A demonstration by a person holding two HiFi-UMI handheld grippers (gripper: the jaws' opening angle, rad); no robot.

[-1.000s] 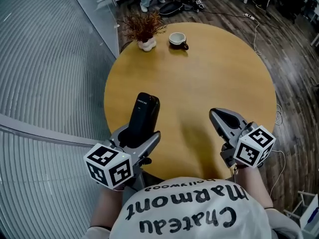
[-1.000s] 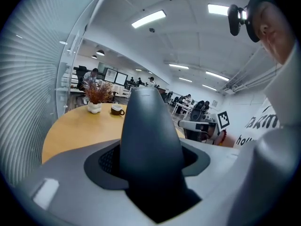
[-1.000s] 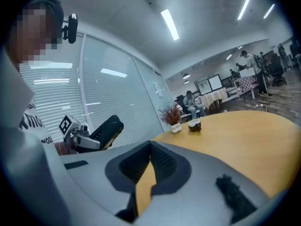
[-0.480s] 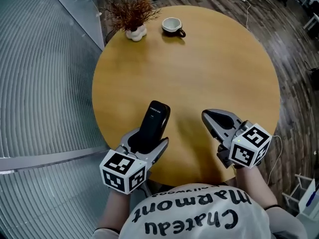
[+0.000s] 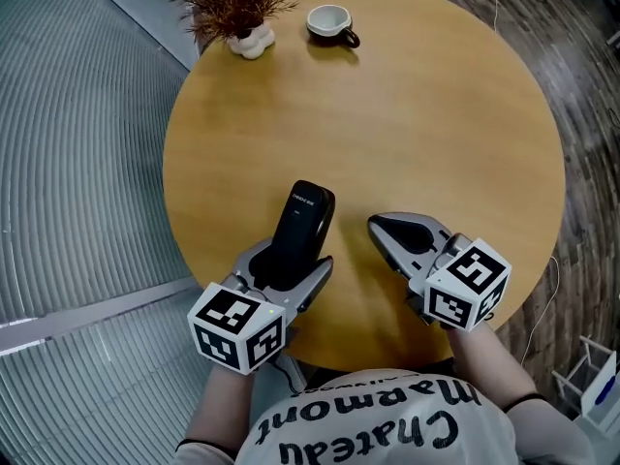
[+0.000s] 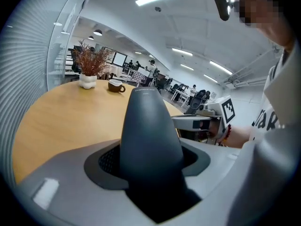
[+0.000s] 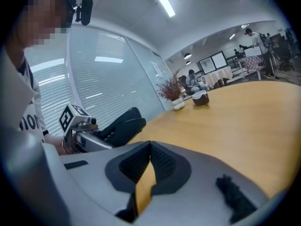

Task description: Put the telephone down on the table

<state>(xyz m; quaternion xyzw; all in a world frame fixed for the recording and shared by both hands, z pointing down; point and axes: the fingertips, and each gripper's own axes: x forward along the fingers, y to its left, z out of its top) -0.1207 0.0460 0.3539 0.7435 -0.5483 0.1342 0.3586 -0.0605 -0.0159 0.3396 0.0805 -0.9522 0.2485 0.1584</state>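
Note:
The telephone (image 5: 303, 223) is a black handset, and my left gripper (image 5: 288, 265) is shut on its lower end. It points away from me over the near left part of the round wooden table (image 5: 436, 114). In the left gripper view the telephone (image 6: 148, 131) fills the gap between the grey jaws. From the right gripper view the telephone (image 7: 123, 121) appears tilted up above the table edge, and I cannot tell if it touches the wood. My right gripper (image 5: 380, 229) hovers to the right of it, shut and holding nothing; its pads (image 7: 162, 161) nearly meet.
A dried plant in a white pot (image 5: 237, 3) and a white cup (image 5: 329, 19) stand at the table's far edge. A ribbed glass wall (image 5: 68, 163) runs along the left. Dark wood floor (image 5: 591, 85) lies to the right.
My left gripper has carried the telephone from the table's left edge further in over the wood. The right gripper has drifted slightly left. Both kept their jaws as they were.

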